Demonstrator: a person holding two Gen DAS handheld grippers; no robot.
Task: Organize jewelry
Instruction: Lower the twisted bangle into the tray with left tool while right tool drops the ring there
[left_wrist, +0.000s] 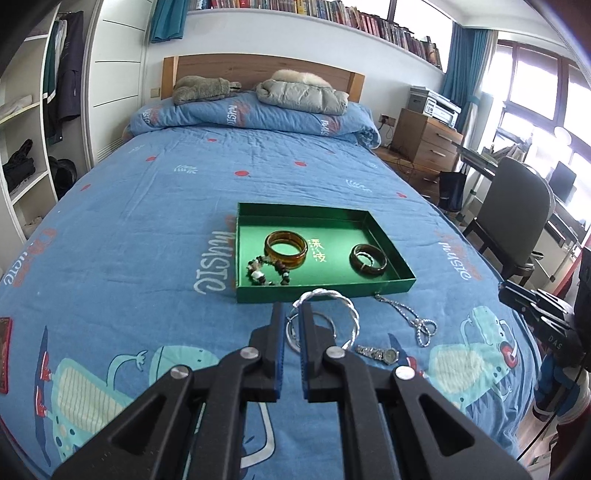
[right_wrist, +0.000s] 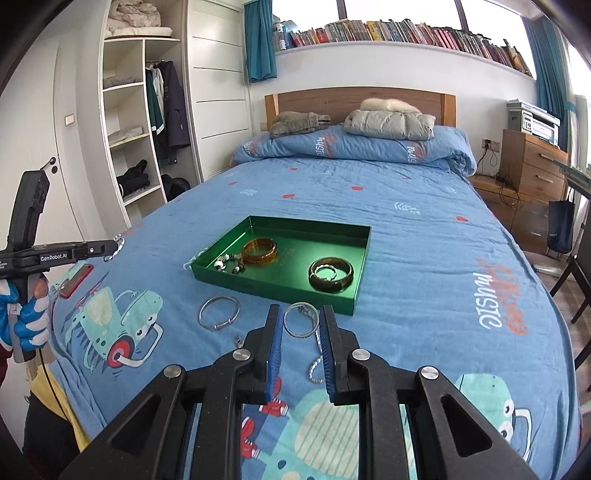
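A green tray (left_wrist: 321, 290) (right_wrist: 273, 284) lies on the blue bedspread. It holds an amber bangle (left_wrist: 286, 260) (right_wrist: 258, 258), a dark bangle (left_wrist: 369, 272) (right_wrist: 330, 284) and a bead bracelet (left_wrist: 258, 275) (right_wrist: 229, 264). My left gripper (left_wrist: 291, 308) (right_wrist: 114, 247) is shut on a twisted silver bangle (left_wrist: 354, 317) (right_wrist: 117, 245), raised above the bed. My right gripper (right_wrist: 300, 310) appears shut on a thin silver ring (right_wrist: 295, 334) that spans its pads. On the bed before the tray lie a plain silver bangle (left_wrist: 291, 338) (right_wrist: 221, 326), a watch (left_wrist: 380, 354) and a chain necklace (left_wrist: 406, 315) (right_wrist: 316, 354).
A red flat case (right_wrist: 75, 280) lies near the bed's left edge. A person's gloved hand (right_wrist: 33, 314) grips the left tool. A chair (left_wrist: 517, 221) and a wooden drawer unit (left_wrist: 424, 144) stand right of the bed. A jacket (left_wrist: 303, 94) rests at the headboard.
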